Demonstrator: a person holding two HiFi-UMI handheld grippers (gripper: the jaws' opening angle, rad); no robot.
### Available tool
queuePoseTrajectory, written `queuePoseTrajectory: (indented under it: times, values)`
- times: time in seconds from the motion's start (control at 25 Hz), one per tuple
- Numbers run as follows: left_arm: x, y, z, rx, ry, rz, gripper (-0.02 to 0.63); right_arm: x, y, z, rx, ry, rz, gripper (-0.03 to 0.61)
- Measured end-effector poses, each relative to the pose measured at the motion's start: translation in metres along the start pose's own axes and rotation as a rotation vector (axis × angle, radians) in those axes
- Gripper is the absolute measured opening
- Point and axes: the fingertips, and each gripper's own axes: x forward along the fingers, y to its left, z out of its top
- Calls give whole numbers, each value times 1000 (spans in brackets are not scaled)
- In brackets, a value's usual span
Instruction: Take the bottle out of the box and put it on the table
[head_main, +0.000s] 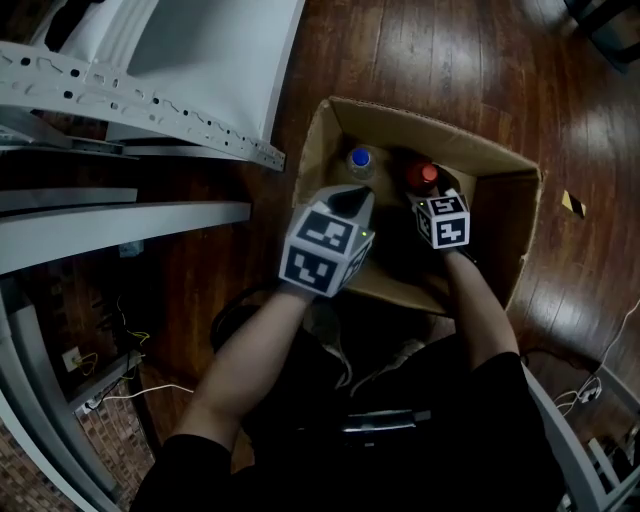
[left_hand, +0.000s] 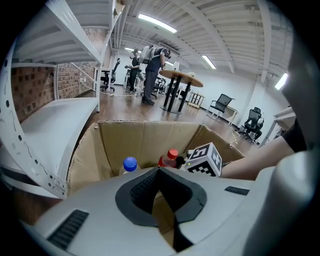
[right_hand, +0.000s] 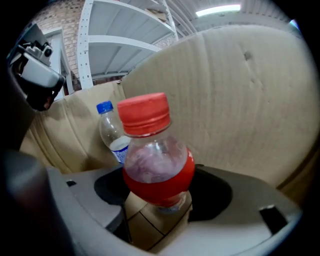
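Note:
An open cardboard box (head_main: 440, 135) stands on the wooden floor with two bottles upright at its far end. A red-capped bottle (head_main: 422, 176) (right_hand: 155, 160) with a red band sits between the pads of my right gripper (head_main: 432, 196) (right_hand: 159, 192), which press on both its sides with no gap showing. To its left stands a clear, blue-capped bottle (head_main: 361, 160) (right_hand: 111, 132) (left_hand: 129, 164), free of any gripper. My left gripper (head_main: 352, 200) (left_hand: 160, 172) hovers over the box just short of it, tips together, holding nothing. The red cap (left_hand: 171, 156) also shows beyond it.
White metal shelving (head_main: 150, 100) runs along the left of the box. Cables (head_main: 590, 385) lie on the floor at the lower right. Far off in the left gripper view are a round table (left_hand: 181, 80), office chairs and standing people.

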Motion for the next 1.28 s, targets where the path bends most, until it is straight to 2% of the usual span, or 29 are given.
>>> queuePoseTrajectory:
  times: [0.16, 0.32, 0.44, 0.56, 0.84, 1.08, 1.28]
  values:
    - [8, -2, -1, 24, 9, 2, -5, -13, 7, 14, -10, -24, 0, 330]
    - [12, -3, 5, 96, 18, 24, -5, -50, 13, 42, -15, -43, -21, 327]
    - [-9, -16, 27, 68, -18, 30, -5, -106, 24, 83, -21, -74, -14, 322]
    - [-49, -40, 68, -9, -62, 25, -5, -176, 35, 140, -15, -127, 5, 321]
    - [-148, -92, 186, -45, -100, 62, -5, -332, 48, 270, 38, -199, -22, 321]
    - [-254, -143, 290, -7, -118, 47, -5, -474, 79, 350, 81, -202, -43, 321]
    - [-313, -168, 384, -11, -186, 7, -5, -560, 95, 421, 94, -246, -58, 321]
